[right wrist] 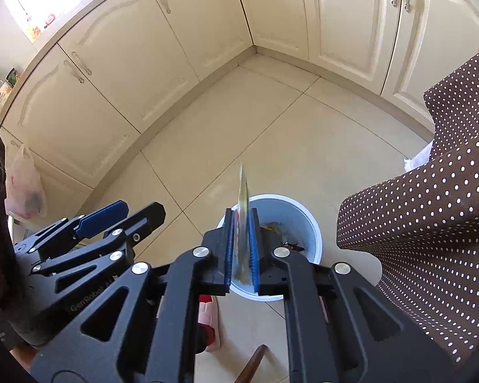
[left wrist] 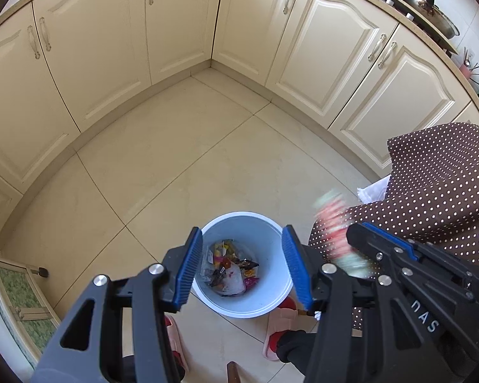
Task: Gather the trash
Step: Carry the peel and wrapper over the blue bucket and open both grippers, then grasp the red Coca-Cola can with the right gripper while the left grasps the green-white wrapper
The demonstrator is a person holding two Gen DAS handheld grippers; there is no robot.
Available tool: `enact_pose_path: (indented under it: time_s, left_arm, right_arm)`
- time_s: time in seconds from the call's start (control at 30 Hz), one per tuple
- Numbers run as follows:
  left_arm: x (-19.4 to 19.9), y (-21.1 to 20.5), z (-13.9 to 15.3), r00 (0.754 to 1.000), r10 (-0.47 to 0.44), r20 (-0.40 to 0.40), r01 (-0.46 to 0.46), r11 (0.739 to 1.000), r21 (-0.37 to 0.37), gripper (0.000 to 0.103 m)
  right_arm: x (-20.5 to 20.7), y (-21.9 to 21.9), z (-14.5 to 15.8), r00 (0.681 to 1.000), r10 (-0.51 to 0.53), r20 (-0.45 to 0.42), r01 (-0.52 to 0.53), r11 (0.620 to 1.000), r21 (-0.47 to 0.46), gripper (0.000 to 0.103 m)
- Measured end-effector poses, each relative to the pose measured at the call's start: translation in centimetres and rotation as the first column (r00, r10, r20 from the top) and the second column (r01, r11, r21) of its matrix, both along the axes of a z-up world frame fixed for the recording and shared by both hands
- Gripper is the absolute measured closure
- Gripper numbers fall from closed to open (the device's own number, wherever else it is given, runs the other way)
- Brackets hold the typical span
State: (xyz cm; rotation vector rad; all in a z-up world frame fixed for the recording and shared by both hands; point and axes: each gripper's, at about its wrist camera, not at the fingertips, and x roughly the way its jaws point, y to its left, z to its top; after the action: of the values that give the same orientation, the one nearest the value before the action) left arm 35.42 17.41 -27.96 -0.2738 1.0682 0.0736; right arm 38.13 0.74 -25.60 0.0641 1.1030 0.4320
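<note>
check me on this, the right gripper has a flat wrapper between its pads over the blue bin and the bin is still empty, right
Not quite: the bin is not empty. The left wrist view looks straight into it and shows a pile of crumpled wrappers at the bottom. The rest holds: in the right wrist view the right gripper has a flat wrapper edge-on between its pads, above the bin.

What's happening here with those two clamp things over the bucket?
A person is collecting trash with a handheld gripper in each hand. The right gripper has a flat snack wrapper between its pads, poised above a pale blue bin on the kitchen floor, which already holds wrappers. The left gripper is open and empty beside it.
</note>
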Motion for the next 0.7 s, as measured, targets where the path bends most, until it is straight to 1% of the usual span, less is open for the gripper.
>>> enact_pose_path:
  time_s: [0.03,0.07,0.3,0.4,0.53,0.63,0.7]
  left_arm:
    - [-0.1,0.0,0.2,1.0,0.0,0.004,0.0,1.0,0.001,0.052]
    - [-0.2,0.1,0.4,1.0,0.001,0.008,-0.001,1.0,0.003,0.052]
    - [-1.1,-0.8,2.7,0.999,-0.011,0.045,0.011,1.0,0.01,0.052]
    - [-1.8,-2.1,4.7,0.997,-0.03,0.078,0.029,0.999,0.017,0.051]
    - [-2.6,-4.5,7.6,0.989,-0.068,0.131,0.064,0.997,0.032,0.05]
    - [-3.3,-7.3,10.3,0.976,-0.114,0.185,0.109,0.993,0.037,0.048]
    - [-3.6,-9.5,12.1,0.964,-0.15,0.221,0.144,0.989,0.046,0.045]
  right_arm:
    - [0.0,0.0,0.2,1.0,-0.004,0.004,0.004,1.0,0.0,0.083]
    - [-0.1,-0.1,0.4,1.0,-0.008,0.01,0.008,1.0,0.001,0.08]
    - [-1.1,-1.6,2.7,0.998,-0.022,0.054,0.022,1.0,0.003,0.08]
    - [-1.9,-2.8,4.2,0.996,-0.037,0.084,0.037,0.999,0.005,0.08]
    - [-3.5,-5.4,7.4,0.985,-0.065,0.159,0.065,0.998,0.002,0.08]
    - [-5.2,-8.6,10.5,0.966,-0.105,0.236,0.107,0.994,0.002,0.08]
    - [-6.6,-11.4,12.8,0.945,-0.141,0.293,0.146,0.989,0.007,0.079]
